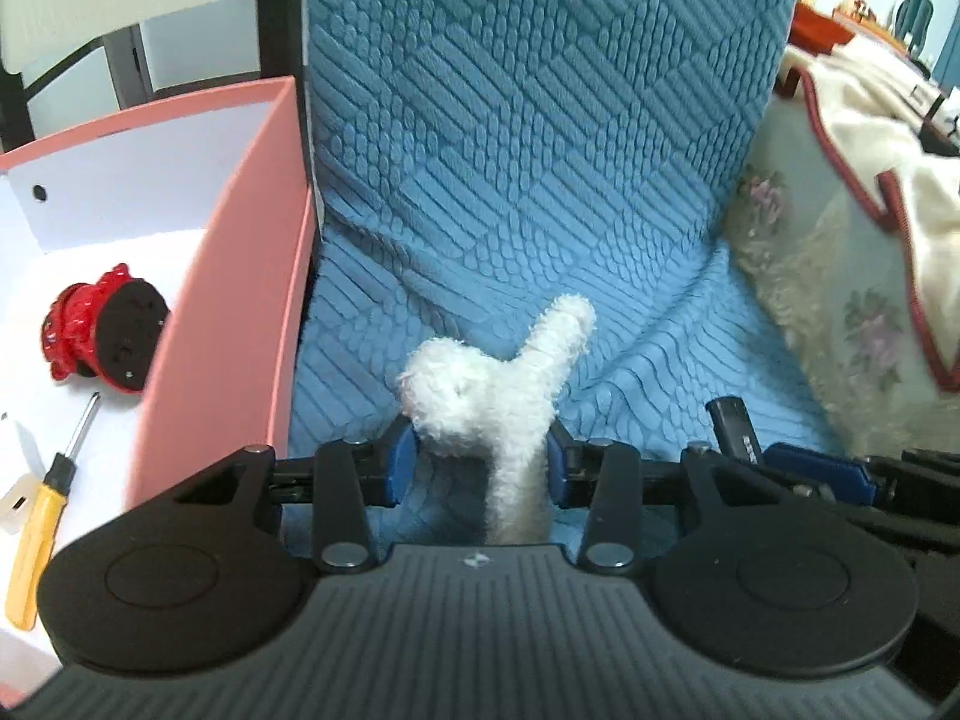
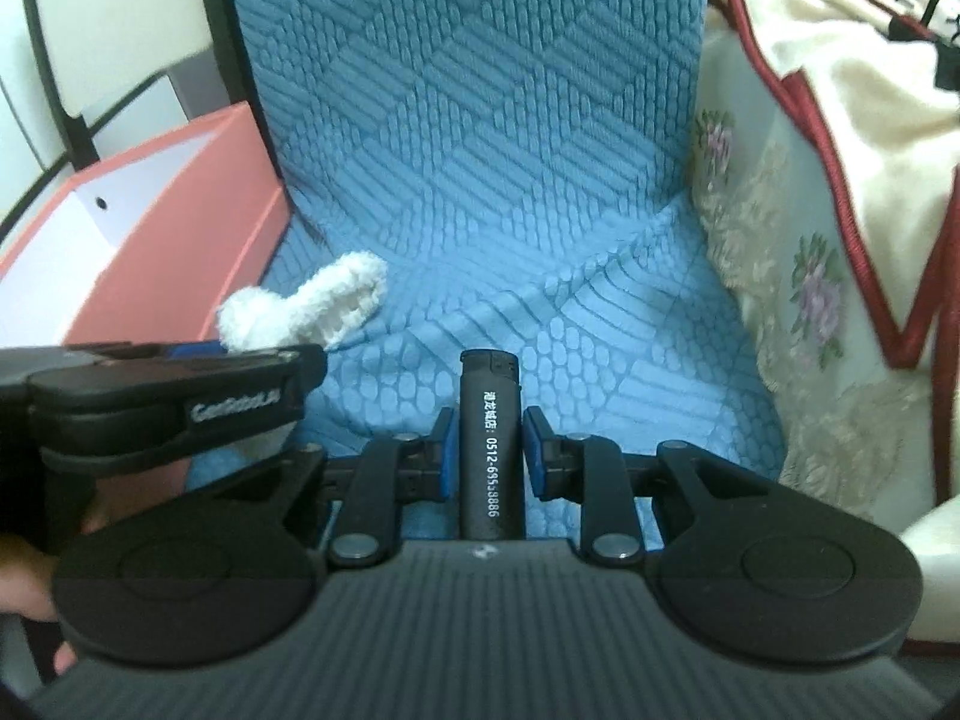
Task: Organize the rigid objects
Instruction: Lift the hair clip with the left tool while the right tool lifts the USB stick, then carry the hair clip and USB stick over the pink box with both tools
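My left gripper (image 1: 480,456) is shut on a white fluffy plush toy (image 1: 480,396), whose thin part runs down between the blue pads (image 1: 399,462). The toy is lifted off the blue quilted seat (image 1: 510,180). In the right wrist view the toy (image 2: 312,300) sticks out above the left gripper's black body (image 2: 180,402). My right gripper (image 2: 489,450) is shut on a black lighter (image 2: 489,396) with white print, held upright above the seat. The lighter's top (image 1: 729,420) also shows at the right of the left wrist view.
A pink box (image 1: 240,300) with a white inside stands left of the seat. It holds a red and black round part (image 1: 102,330), a yellow-handled screwdriver (image 1: 45,516) and a small white piece (image 1: 18,501). Floral cloth (image 2: 810,300) and a cream, red-edged blanket (image 2: 870,90) lie right.
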Action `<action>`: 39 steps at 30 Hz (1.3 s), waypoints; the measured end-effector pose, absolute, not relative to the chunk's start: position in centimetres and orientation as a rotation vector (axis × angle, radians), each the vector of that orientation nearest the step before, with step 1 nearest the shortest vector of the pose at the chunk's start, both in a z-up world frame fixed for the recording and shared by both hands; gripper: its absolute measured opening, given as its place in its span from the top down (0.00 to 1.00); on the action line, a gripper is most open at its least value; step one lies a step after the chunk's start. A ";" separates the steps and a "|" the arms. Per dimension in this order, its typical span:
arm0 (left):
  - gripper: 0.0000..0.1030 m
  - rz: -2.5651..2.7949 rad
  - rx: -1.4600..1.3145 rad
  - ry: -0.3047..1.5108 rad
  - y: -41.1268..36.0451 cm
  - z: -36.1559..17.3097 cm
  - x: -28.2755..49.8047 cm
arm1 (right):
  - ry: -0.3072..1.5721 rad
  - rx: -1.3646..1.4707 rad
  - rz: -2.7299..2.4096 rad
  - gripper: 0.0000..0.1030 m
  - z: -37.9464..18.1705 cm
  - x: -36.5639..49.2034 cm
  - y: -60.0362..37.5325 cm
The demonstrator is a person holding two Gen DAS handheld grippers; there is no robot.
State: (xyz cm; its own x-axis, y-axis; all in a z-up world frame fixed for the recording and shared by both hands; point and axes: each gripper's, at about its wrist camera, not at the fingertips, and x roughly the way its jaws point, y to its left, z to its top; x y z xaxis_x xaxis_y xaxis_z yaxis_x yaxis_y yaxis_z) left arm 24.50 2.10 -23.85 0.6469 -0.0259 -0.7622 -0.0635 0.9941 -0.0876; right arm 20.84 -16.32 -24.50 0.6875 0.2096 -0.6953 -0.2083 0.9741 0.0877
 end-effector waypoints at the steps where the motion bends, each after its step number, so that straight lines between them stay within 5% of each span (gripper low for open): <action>1: 0.54 0.021 -0.115 0.863 2.2 -23.5 24.2 | 0.774 0.003 0.234 0.74 -24.3 20.7 -16.4; 39: 0.54 0.082 -0.311 0.731 7.5 -9.9 10.6 | 0.656 -0.038 0.428 0.74 -12.4 10.9 -11.8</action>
State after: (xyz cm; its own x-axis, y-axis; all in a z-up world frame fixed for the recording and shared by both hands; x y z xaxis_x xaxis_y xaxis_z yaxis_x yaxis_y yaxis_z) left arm 10.56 7.52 -9.89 0.7438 -0.0341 -0.6675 -0.1810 0.9511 -0.2503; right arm 10.94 -11.78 -12.35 0.7084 0.3734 -0.5989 -0.3973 0.9123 0.0989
